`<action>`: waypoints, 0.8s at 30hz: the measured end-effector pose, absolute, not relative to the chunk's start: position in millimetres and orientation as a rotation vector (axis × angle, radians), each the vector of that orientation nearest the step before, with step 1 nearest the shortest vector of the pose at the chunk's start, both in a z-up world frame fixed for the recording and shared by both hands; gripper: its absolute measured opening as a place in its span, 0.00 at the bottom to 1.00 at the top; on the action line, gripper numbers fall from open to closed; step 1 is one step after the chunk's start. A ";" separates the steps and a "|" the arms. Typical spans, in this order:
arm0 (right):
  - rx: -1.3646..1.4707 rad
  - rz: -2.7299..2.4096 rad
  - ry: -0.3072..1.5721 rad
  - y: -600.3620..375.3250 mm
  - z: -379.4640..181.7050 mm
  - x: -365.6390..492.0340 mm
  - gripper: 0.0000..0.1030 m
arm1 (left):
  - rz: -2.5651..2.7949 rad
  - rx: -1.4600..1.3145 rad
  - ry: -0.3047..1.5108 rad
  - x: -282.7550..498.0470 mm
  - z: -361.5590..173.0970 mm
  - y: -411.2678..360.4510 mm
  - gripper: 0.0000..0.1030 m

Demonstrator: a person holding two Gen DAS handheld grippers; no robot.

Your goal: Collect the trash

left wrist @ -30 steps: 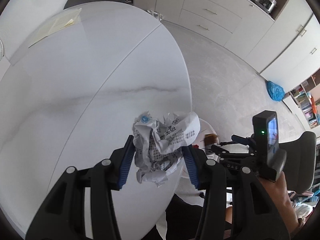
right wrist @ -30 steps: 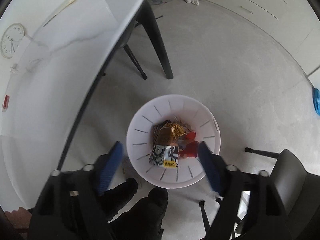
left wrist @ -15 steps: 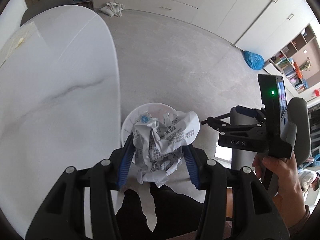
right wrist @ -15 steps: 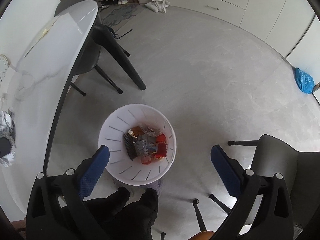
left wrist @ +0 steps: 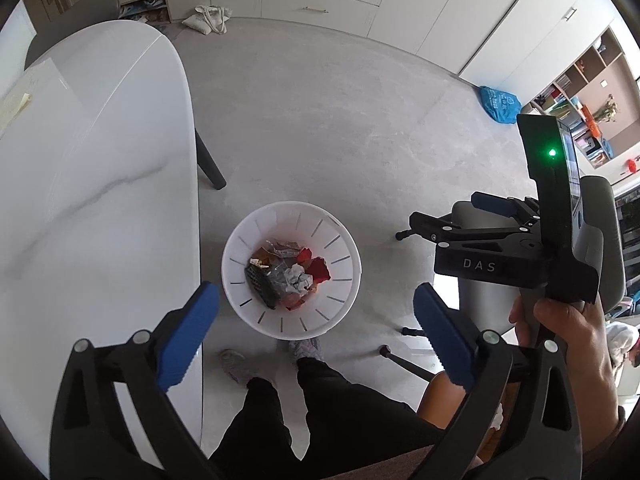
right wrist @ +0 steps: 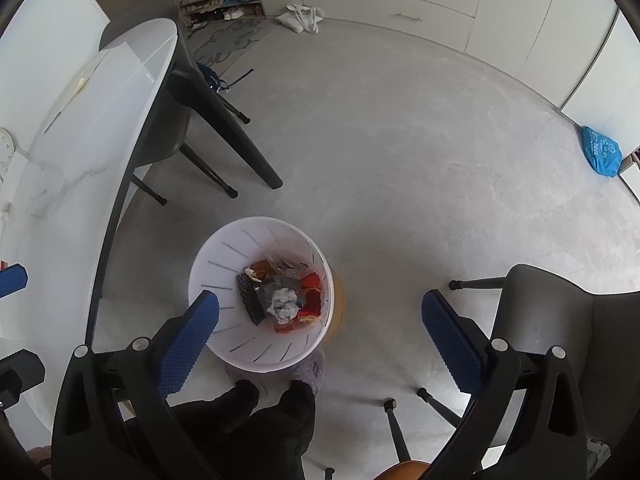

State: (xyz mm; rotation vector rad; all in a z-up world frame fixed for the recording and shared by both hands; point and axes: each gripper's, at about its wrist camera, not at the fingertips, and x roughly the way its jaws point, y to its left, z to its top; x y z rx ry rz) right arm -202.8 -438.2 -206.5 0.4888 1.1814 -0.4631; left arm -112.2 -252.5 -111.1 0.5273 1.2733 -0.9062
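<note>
White slotted plastic bin, centre frame, holds the crumpled grey paper ball directly beneath the left gripper, whose jaws are opening, empty.

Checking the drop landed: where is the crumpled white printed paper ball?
In both wrist views the crumpled white printed paper ball lies inside the white slotted bin, atop red wrappers, beside the table.

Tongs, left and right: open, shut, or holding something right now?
Left tongs: jaws opening, nothing between them; crumpled paper lies in the white bin.
Right tongs: open, empty.
</note>
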 end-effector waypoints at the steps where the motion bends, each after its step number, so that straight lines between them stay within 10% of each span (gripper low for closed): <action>1: 0.487 -0.459 1.183 -437.1 -206.2 -201.8 0.98 | -0.899 0.520 1.274 -110.4 -110.1 -249.8 0.91; 15: 0.382 -0.307 1.218 -370.1 -191.7 -135.0 0.98 | -0.587 0.397 1.178 -62.4 -85.1 -178.7 0.91; 24: 0.293 -0.061 0.967 -278.6 -59.6 -31.3 0.98 | -0.320 0.300 0.902 -2.9 40.4 -95.9 0.92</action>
